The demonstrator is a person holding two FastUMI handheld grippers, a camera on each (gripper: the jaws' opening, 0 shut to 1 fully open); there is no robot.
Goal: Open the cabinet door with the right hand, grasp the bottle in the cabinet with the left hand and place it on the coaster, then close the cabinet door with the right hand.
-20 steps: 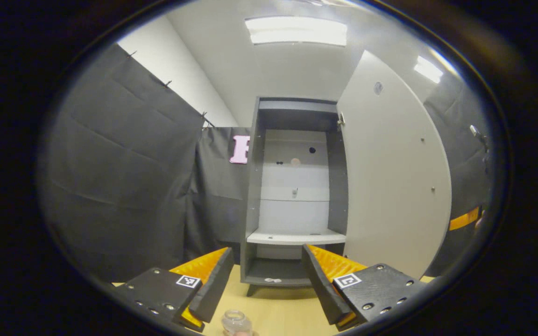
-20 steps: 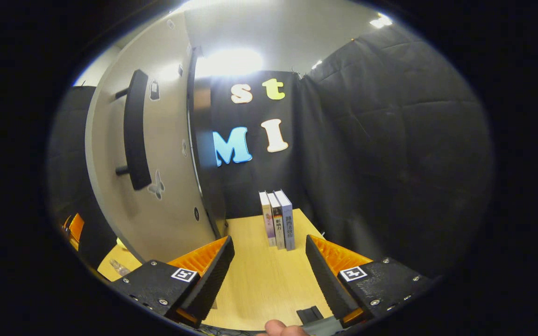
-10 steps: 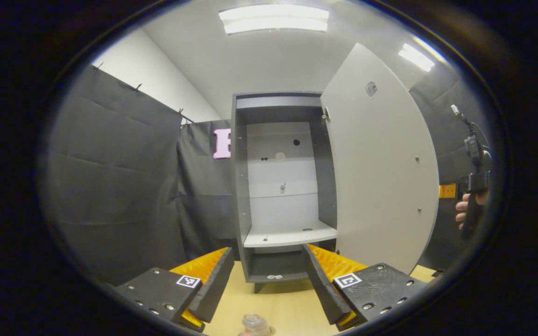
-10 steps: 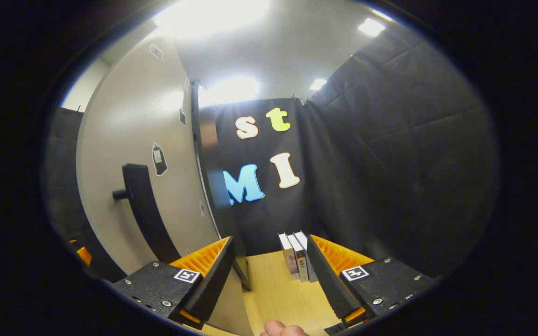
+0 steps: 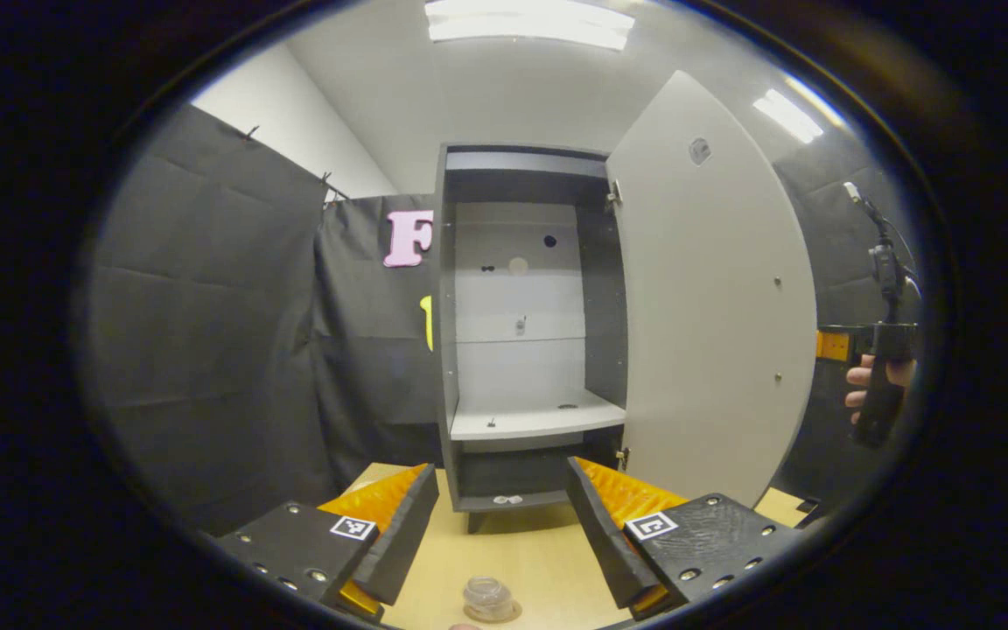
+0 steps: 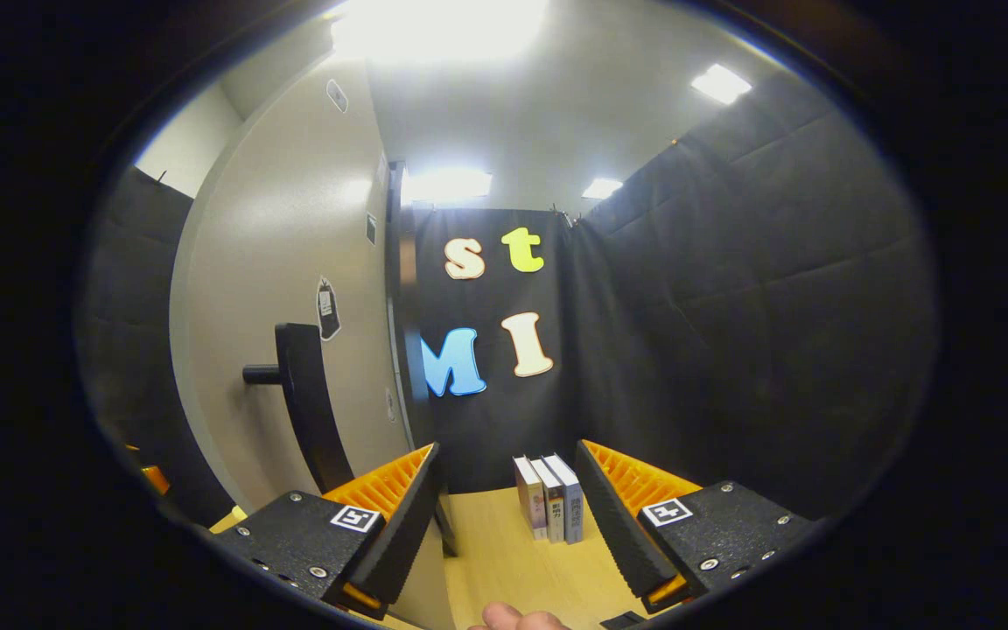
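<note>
The grey cabinet point(image 5: 526, 306) stands open, its pale door point(image 5: 714, 297) swung out to the right. A small clear bottle point(image 5: 488, 598) sits on a round coaster point(image 5: 513, 610) on the wooden table, below and between the fingers of my left gripper point(image 5: 500, 534), which is open and holds nothing. In the right gripper view the door's outer face point(image 6: 276, 289) is at the left, with its black bar handle point(image 6: 304, 394) just beyond the left finger. My right gripper point(image 6: 508, 516) is open and empty beside the handle.
A hand point(image 5: 861, 387) holds the right gripper's grip past the door's edge. Three upright books point(image 6: 549, 509) stand on the table point(image 6: 513, 569) by the black cloth wall. A white shelf point(image 5: 535, 422) crosses the cabinet. A fingertip point(image 6: 513, 619) shows at the bottom.
The left gripper view has drawn back and tipped down, so the bottle shows in full on the coaster. The right gripper has risen along the door; the handle now sits near its left finger.
</note>
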